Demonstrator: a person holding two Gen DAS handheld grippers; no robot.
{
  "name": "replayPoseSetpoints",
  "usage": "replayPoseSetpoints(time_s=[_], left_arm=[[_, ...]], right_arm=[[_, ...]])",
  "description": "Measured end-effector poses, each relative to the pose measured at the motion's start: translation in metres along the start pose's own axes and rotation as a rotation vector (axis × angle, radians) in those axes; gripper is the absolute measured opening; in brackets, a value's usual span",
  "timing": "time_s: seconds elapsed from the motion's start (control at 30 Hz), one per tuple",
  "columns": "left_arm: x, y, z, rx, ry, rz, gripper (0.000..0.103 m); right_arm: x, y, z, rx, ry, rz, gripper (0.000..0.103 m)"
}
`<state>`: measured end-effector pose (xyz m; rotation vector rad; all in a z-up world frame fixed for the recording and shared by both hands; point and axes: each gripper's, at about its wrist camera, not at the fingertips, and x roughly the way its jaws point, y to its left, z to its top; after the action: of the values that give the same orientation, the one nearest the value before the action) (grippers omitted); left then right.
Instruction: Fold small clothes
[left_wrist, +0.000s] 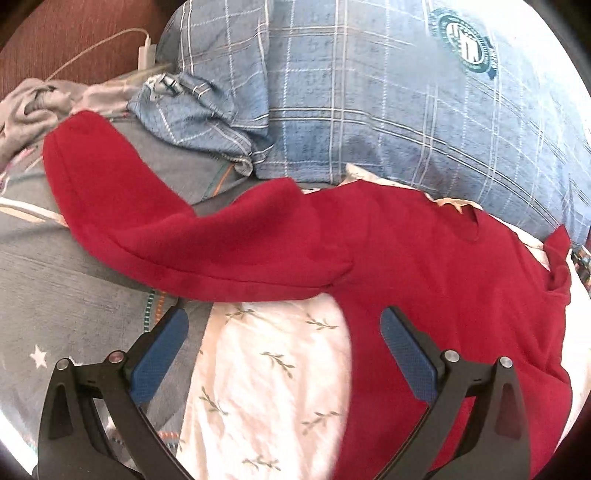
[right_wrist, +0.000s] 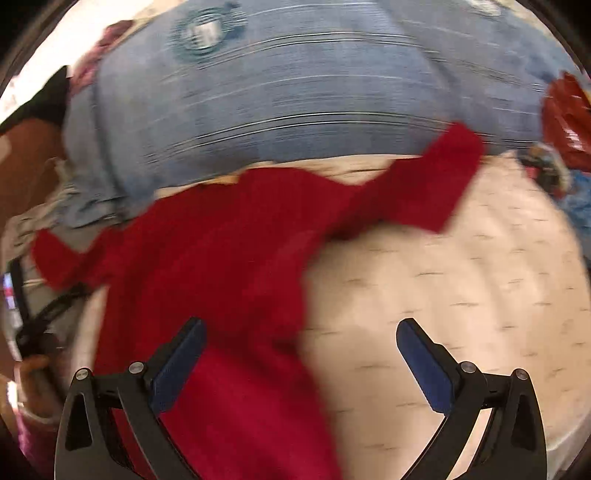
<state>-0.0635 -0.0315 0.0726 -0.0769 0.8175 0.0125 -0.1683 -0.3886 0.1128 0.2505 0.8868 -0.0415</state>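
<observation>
A red long-sleeved top (left_wrist: 424, 266) lies spread on a white leaf-print sheet (left_wrist: 266, 369). Its left sleeve (left_wrist: 122, 192) stretches out over a grey blanket. My left gripper (left_wrist: 284, 325) hovers open just short of the sleeve's underarm, holding nothing. In the blurred right wrist view the same red top (right_wrist: 221, 266) lies with its other sleeve (right_wrist: 428, 177) reaching toward the pillow. My right gripper (right_wrist: 301, 332) is open above the top's right edge, its left fingertip over red cloth and its right fingertip over the sheet.
A blue plaid pillow (left_wrist: 369, 92) lies behind the top. A grey star-print blanket (left_wrist: 55, 295) covers the left, with crumpled cloth (left_wrist: 33, 107) and a white charger (left_wrist: 146, 51) beyond. A hand (right_wrist: 37, 373) and the other gripper's frame show at the right wrist view's left edge.
</observation>
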Motion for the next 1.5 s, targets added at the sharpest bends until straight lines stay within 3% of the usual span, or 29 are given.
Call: replayPoseSetpoints(time_s=[0.23,0.43,0.57,0.83,1.5], left_arm=[[-0.005,-0.015,-0.005,0.022,-0.016,-0.014,0.103],[0.004,-0.024,-0.007,0.057,-0.026,-0.018,0.103],[0.011,-0.026,-0.007,0.074,-0.031,-0.008,0.103],[0.019,-0.024,-0.007,0.081,-0.023,-0.008,0.103],[0.021,-0.022,-0.007,0.078,-0.033,0.0,0.103]], right_arm=[[0.023,0.066,0.013,-0.069,-0.052,0.032,0.103],[0.053,0.088,0.02,-0.077,-0.07,-0.034,0.103],[0.07,0.094,0.021,-0.068,-0.075,-0.067,0.103],[0.095,0.106,0.018,-0.049,-0.054,-0.046,0.103],[0.097,0.111,0.017,-0.056,-0.05,-0.062,0.103]])
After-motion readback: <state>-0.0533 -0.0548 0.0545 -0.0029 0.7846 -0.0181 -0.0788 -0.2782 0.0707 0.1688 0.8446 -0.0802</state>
